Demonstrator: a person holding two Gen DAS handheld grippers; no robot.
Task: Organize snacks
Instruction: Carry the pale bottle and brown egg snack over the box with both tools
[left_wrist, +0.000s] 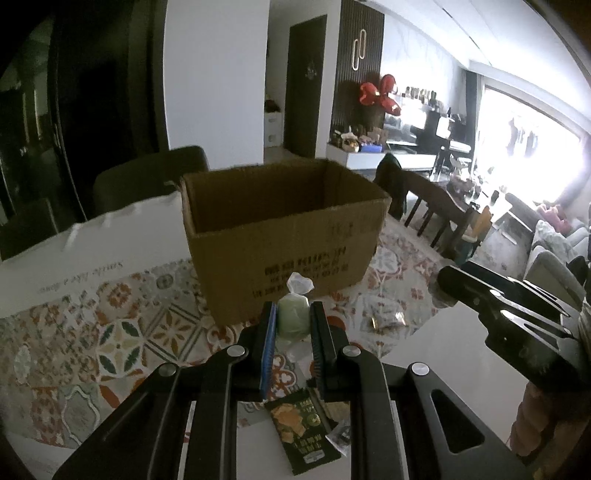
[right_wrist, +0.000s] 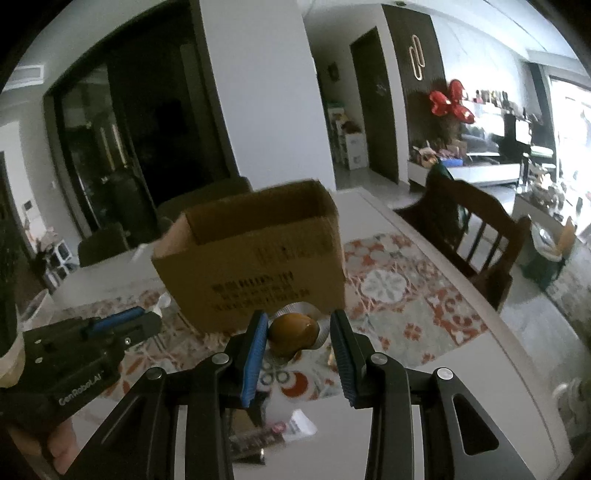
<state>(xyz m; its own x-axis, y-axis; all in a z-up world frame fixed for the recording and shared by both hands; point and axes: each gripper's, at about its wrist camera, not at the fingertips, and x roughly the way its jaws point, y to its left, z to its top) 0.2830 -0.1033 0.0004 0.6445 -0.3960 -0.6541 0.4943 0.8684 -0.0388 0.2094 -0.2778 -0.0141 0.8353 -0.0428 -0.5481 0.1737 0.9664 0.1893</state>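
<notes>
An open cardboard box (left_wrist: 284, 236) stands on the patterned tablecloth; it also shows in the right wrist view (right_wrist: 255, 254). My left gripper (left_wrist: 293, 321) is shut on a pale green snack in clear wrap (left_wrist: 293, 317), held in front of the box. My right gripper (right_wrist: 299, 332) is open around a brown bun in clear wrap (right_wrist: 293, 332); I cannot tell if the fingers touch it. A dark green snack packet (left_wrist: 299, 428) lies on the table under the left gripper. The right gripper shows in the left wrist view (left_wrist: 509, 314), the left gripper in the right wrist view (right_wrist: 92, 332).
A clear-wrapped snack (left_wrist: 386, 317) lies right of the box. Small packets (right_wrist: 273, 432) lie on the white table near its front. A wooden chair (right_wrist: 469, 236) stands at the table's right side. A white paper bag (left_wrist: 92, 251) lies left of the box.
</notes>
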